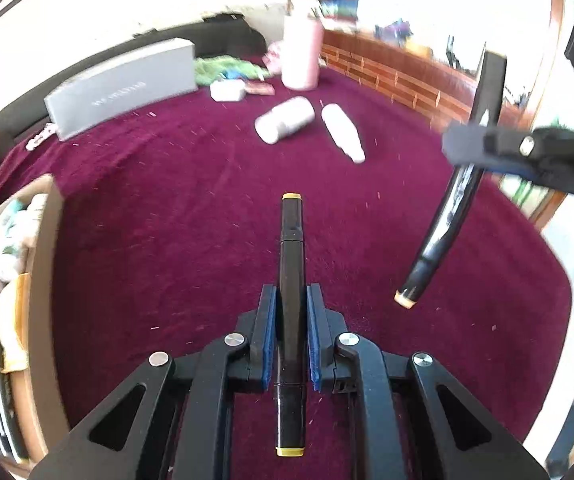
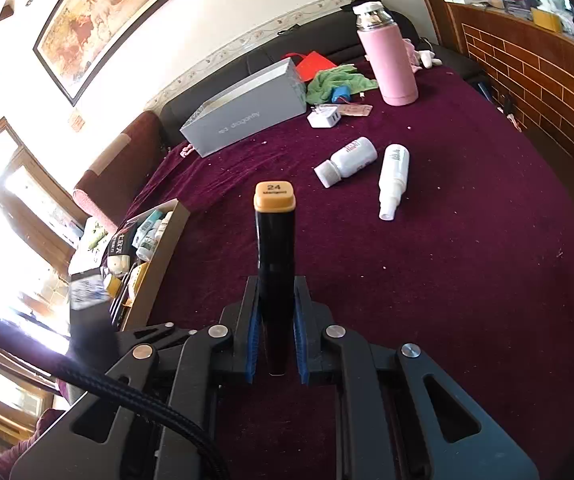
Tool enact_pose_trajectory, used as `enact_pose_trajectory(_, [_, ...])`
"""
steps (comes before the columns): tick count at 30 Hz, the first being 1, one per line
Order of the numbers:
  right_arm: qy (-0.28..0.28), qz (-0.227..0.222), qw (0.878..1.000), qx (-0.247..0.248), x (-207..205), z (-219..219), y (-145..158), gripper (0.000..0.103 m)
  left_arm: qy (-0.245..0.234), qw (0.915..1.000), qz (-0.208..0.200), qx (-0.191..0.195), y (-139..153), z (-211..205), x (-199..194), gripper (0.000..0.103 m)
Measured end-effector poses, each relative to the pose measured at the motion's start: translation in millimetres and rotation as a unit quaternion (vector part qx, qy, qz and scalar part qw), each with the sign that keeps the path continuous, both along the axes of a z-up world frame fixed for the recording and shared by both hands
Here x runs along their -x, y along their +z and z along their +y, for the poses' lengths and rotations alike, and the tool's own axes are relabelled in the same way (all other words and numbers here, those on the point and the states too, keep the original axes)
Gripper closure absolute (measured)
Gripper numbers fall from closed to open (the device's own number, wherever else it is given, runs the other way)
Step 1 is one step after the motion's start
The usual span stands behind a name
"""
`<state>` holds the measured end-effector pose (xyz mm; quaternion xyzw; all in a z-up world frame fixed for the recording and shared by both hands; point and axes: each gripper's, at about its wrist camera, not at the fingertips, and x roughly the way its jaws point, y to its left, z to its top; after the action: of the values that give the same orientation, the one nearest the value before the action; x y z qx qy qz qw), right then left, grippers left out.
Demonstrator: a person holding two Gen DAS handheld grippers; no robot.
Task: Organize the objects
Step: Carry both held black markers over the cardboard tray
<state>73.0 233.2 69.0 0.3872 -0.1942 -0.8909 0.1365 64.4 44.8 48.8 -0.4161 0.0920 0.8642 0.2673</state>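
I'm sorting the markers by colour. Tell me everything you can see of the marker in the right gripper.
The black marker has a glossy dark barrel and a squarish tan-orange end cap printed "24". It is clamped between the blue pads of the right gripper, pointing forward, held above the maroon cloth. Its other tan-capped end shows in the left wrist view. Nothing else touches it.

Two black markers [image 1: 291, 280], two white bottles [image 2: 347, 160], one pink flask [image 2: 389, 68], perhaps two boxes [image 2: 247, 112].

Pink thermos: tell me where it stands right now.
In the right wrist view the pink thermos stands upright at the far end of the maroon cloth, right of the green towel and beyond the two white bottles lying down.
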Motion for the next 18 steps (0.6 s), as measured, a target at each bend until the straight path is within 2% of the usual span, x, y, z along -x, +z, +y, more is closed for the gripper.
enact_pose_trajectory(3, [0.011,0.006,1.000,-0.005,-2,-10,6,0.090,0.017,0.9997,0.012,-0.013,12,-17,-7,0.092])
enact_pose_trajectory(9, [0.044,0.020,0.999,-0.013,-5,-43,19,0.090,0.060,0.9976,0.033,-0.010,26,-52,-19,0.091])
enact_pose_trajectory(18, [0.117,0.023,0.993,-0.006,0,-109,33,0.090,0.139,0.9873,0.073,-0.024,48,-124,-28,0.091])
